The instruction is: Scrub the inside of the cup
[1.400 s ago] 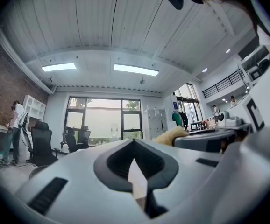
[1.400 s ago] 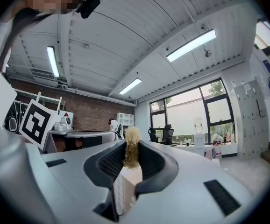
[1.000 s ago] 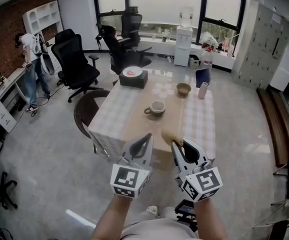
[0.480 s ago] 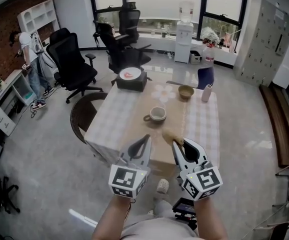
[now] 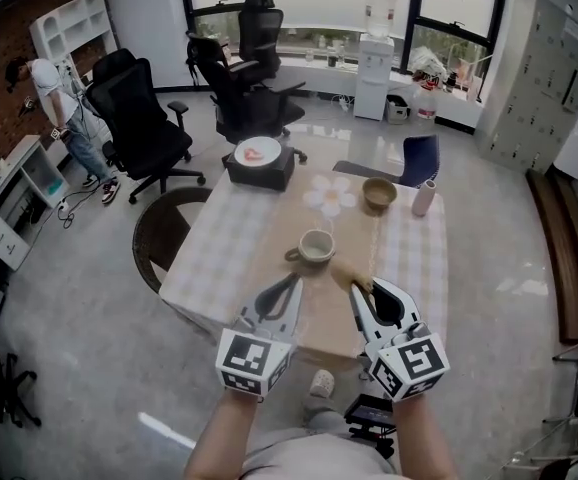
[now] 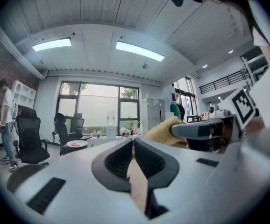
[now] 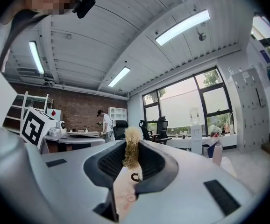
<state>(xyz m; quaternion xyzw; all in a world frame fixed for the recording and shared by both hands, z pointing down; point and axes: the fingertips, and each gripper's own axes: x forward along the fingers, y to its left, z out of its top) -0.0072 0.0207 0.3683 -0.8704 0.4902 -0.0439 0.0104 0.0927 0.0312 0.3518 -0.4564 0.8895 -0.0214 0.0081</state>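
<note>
Quick rundown of where you're at. Your left forearm (image 5: 221, 436) and right forearm (image 5: 421, 438) both reach in from 6 o'clock in the head view, roughly parallel. The two grippers sit side by side, held level and aimed at 12 o'clock, marker cubes facing back at you. They're near each other but not touching.

Your left gripper (image 5: 290, 281) is clamped fully together on nothing. In the left gripper view the two jaws meet flat, with just a sliver of tan showing below them. Its tips hang over the near edge of the table (image 5: 214, 258).

Your right gripper (image 5: 359, 286) is pinching a yellow scrubber (image 5: 343, 273), a fuzzy tuft that pokes out past the jaw tips toward 11 o'clock. In the right gripper view it stands up between the jaws.

The cup (image 5: 315, 246) sits upright on the brown runner (image 5: 319, 310) mid-table, handle out toward 9 o'clock. It's at about 12 o'clock from the gap between your grippers, 1 o'clock from the left tips and 11 o'clock from the scrubber. It's near but apart, and nothing touches it. In the right gripper view it peeks out right under the scrubber.

Farther back there's a bowl (image 5: 378, 194) at 1 o'clock from the cup, with a pale bottle (image 5: 424, 198) just beside it at its 3 o'clock. A black box (image 5: 259, 166) with a white plate on top sits at 11 o'clock.
</note>
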